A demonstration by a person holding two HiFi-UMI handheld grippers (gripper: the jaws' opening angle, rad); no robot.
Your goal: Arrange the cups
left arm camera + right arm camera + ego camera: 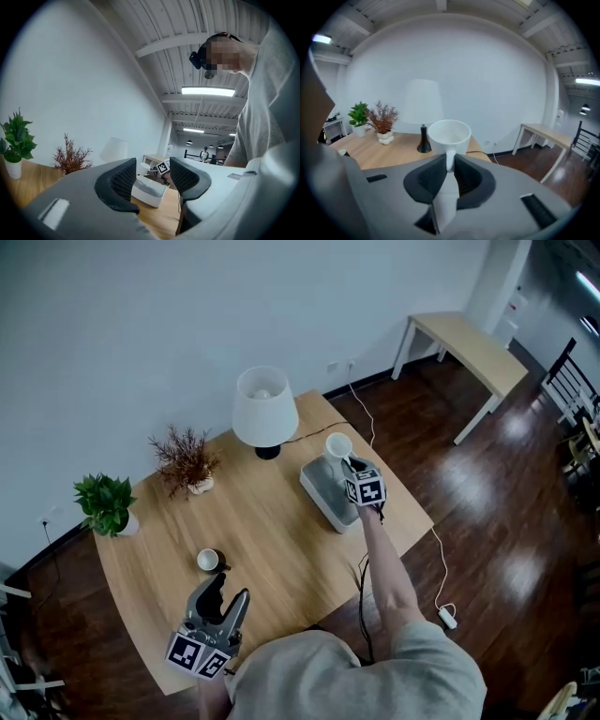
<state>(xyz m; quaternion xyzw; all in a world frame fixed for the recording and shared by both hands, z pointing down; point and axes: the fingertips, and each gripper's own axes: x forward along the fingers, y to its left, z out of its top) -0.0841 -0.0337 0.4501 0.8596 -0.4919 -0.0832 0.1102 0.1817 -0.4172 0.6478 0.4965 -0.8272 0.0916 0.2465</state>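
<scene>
My right gripper (349,462) is shut on the handle of a white cup (338,445) and holds it upright in the air over the far end of a grey tray (319,491). The right gripper view shows the cup (449,133) upright beyond the jaws of that gripper (449,169), its handle pinched between the pads. A second white cup (209,560) with dark liquid stands on the wooden table (272,521) at the near left. My left gripper (228,592) rests just behind that cup, open and holding nothing. In the left gripper view the open jaws of that gripper (149,180) frame the tray (148,191).
A white lamp (264,411) stands at the table's far edge, its cord running off to the right. A dried-twig vase (187,461) and a green pot plant (108,503) sit at the far left. A second table (473,348) stands far right on the dark floor.
</scene>
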